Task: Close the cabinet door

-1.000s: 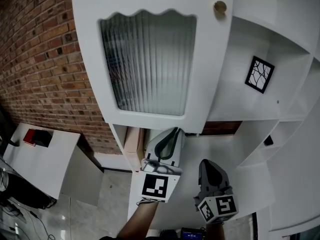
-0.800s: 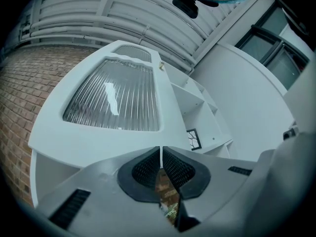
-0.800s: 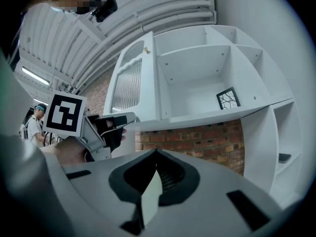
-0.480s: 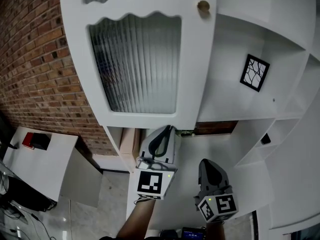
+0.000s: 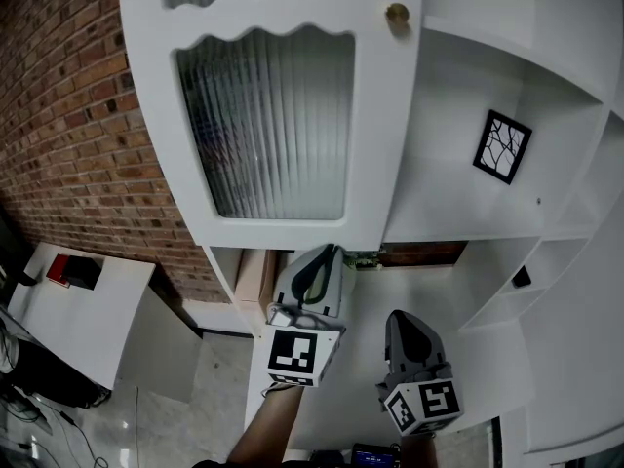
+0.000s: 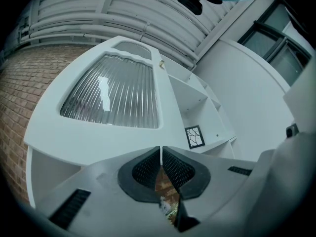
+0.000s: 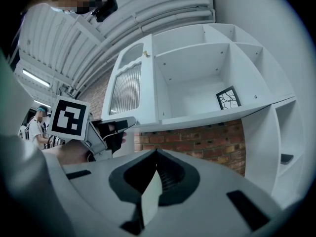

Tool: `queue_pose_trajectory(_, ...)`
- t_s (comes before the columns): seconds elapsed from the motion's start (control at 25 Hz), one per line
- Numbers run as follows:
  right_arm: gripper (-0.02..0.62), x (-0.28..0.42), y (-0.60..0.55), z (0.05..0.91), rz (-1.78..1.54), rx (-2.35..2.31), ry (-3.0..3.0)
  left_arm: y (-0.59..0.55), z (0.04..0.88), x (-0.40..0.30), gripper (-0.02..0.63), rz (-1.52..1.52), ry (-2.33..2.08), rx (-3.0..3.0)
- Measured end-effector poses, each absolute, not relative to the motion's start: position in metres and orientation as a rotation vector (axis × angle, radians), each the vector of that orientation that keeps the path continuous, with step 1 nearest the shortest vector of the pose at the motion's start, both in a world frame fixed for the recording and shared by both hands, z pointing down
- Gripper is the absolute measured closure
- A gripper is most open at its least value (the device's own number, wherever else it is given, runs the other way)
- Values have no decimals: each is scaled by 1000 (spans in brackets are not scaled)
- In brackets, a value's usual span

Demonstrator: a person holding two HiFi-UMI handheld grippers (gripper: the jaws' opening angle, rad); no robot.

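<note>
The white cabinet door (image 5: pixel 273 115) with a ribbed glass pane and a brass knob (image 5: pixel 397 14) stands swung out from the open white cabinet (image 5: pixel 458 96). My left gripper (image 5: pixel 327 253) is shut and empty, its tip just under the door's lower edge; I cannot tell whether it touches. In the left gripper view the door (image 6: pixel 113 93) fills the space above the closed jaws (image 6: pixel 161 148). My right gripper (image 5: pixel 402 322) is lower and to the right, shut and empty, pointing at the cabinet's underside. The right gripper view shows the door (image 7: pixel 127 88) edge-on with the left gripper (image 7: pixel 111 127) below it.
A black-framed picture (image 5: pixel 504 147) leans inside the open compartment. A small dark object (image 5: pixel 524 277) sits on a lower right shelf. A brick wall (image 5: pixel 88 135) runs behind the cabinet on the left. Below left stands a white table (image 5: pixel 107 300) carrying a red and black item (image 5: pixel 73 269).
The door and my left gripper have shifted slightly left in the head view over the last second. The right gripper has barely moved.
</note>
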State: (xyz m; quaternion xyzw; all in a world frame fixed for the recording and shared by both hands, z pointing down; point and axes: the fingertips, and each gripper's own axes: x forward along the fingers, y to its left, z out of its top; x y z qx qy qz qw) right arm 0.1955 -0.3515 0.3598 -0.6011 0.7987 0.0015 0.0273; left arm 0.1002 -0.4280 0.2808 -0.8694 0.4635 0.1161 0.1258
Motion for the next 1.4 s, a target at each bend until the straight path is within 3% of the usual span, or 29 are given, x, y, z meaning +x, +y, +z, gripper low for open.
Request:
queue_pose_trajectory(0.52, 595, 199, -329, 358, 21, -1901, 2401, -419, 299, 96, 580, 242, 1328, -2607)
queue_pose_trajectory(1.4, 595, 142, -198, 358, 42, -2009, 2369, -268, 362, 17, 586, 152, 1343, -2833)
